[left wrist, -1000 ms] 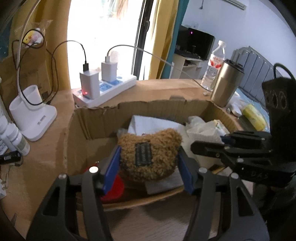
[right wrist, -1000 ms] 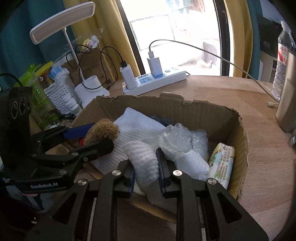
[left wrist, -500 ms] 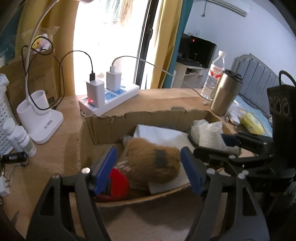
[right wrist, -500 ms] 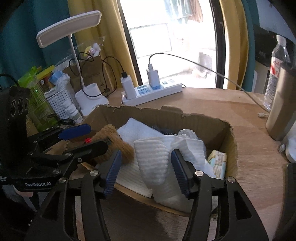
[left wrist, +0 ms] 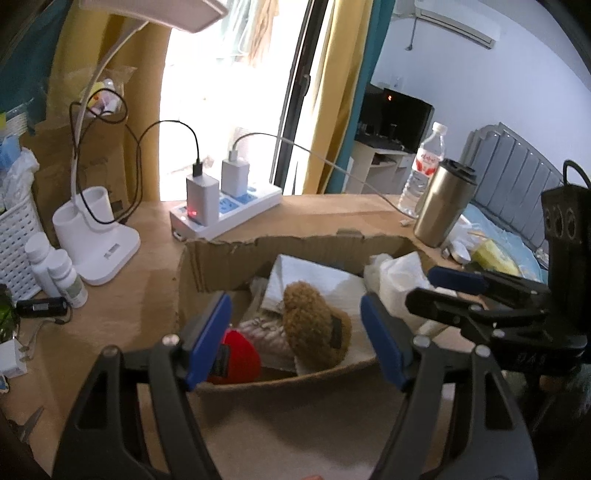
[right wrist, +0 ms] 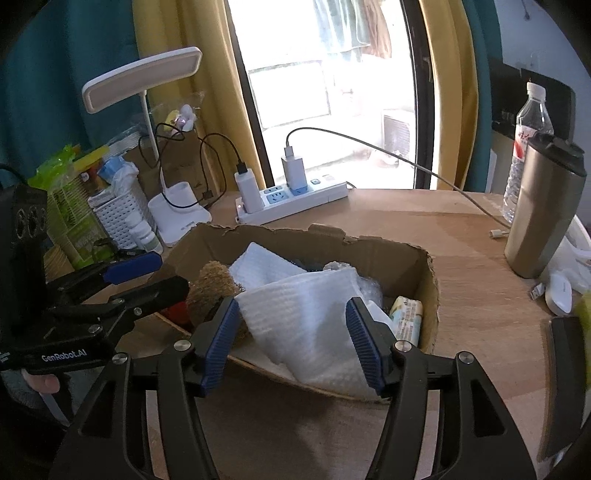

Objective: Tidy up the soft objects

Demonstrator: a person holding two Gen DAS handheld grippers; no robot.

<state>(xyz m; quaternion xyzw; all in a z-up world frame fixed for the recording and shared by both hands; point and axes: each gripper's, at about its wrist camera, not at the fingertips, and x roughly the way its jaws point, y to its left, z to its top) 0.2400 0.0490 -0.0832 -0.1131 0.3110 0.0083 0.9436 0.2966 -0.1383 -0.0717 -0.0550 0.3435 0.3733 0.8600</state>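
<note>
Two open grippers, left gripper [left wrist: 295, 332] above brown plush [left wrist: 316, 334], right gripper [right wrist: 291, 338] opening above white cloth [right wrist: 306, 314]

Bright window [right wrist: 325, 92] flanked by yellow curtains [right wrist: 177, 92], pale wall [left wrist: 461, 81] with air conditioner [left wrist: 450, 22], wooden desk [right wrist: 480, 288] in foreground

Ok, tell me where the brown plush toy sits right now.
The brown plush toy lies inside the cardboard box, near its front left, between the red item and the white cloth.

red object [left wrist: 236, 360] half hidden, tissue pack [right wrist: 408, 319] partly covered
</note>
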